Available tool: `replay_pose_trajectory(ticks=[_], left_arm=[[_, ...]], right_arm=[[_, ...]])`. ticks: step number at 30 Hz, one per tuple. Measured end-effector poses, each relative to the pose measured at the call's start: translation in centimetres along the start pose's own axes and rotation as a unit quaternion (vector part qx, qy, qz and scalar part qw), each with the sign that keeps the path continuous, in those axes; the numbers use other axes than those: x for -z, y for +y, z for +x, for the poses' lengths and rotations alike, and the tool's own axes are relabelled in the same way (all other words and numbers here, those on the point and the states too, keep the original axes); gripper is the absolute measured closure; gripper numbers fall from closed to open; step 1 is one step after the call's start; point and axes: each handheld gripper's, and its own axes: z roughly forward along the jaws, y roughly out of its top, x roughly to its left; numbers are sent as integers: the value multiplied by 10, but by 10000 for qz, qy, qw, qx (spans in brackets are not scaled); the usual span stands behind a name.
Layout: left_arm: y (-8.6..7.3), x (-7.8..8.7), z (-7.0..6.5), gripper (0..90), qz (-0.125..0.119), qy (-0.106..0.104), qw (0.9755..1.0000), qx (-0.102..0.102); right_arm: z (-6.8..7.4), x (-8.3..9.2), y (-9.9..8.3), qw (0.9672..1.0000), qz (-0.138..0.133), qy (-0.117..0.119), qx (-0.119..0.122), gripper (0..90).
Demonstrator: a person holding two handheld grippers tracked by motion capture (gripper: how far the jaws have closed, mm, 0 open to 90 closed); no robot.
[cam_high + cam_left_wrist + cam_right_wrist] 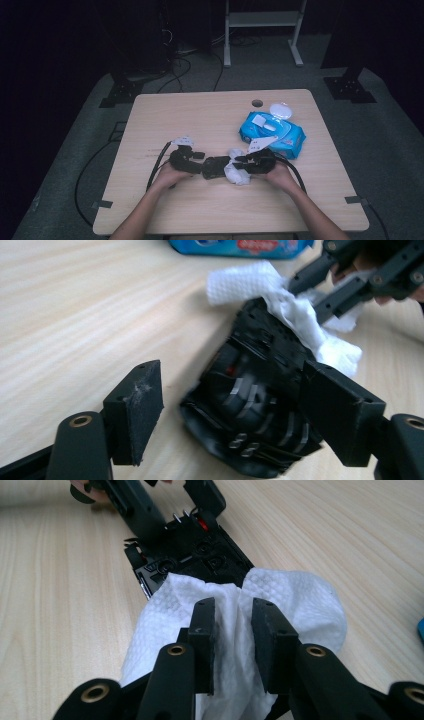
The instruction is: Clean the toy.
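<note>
A white wipe (235, 630) is pinched between the right gripper's (233, 630) fingers and pressed against one end of a black device (255, 410) lying on the tabletop (210, 115). The left gripper's (240, 415) fingers stand apart around the device's other end — whether both pads touch it cannot be told. Wiping is judged under way — most of the casing remains uncovered. A blue wipe pack (272, 131) lies nearby, lid open.

table (200, 210): pale wood grain, smooth, matt
wipe (295, 605): white embossed paper cloth, soft
black object (250, 405): glossy plastic, metal contacts
wipes pack (280, 137): blue glossy plastic film
</note>
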Motion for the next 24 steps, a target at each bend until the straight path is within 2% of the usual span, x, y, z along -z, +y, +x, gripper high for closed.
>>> replay_pose_trajectory(ticks=[3,4,7,10,14,16,19,24], left_arm=[[-1,-4,0,269,100,-141,9998,115],[-1,-4,-1,270,105,-140,9998,101],[0,-3,-2,271,131,-105,9999,-1],[0,-3,-4,273,122,-61,9998,-125],[-1,-3,-7,274,86,-24,9997,-222],[-1,-3,-10,278,75,-9,9994,-351],[0,-3,-17,319,97,24,9982,-591],[0,-3,-20,325,103,64,9975,-694]], right_arm=[[2,2,1,10000,-32,45,-25,715],[3,2,1,10000,-10,22,25,709],[3,3,1,10000,23,49,-11,701],[0,8,1,10000,-21,-30,-57,699],[-10,18,0,9994,-80,-202,-273,679],[-15,21,-2,9990,-38,-226,-392,658],[-21,21,-6,9982,94,-121,-588,608],[-31,18,-10,9959,270,68,-866,499]])
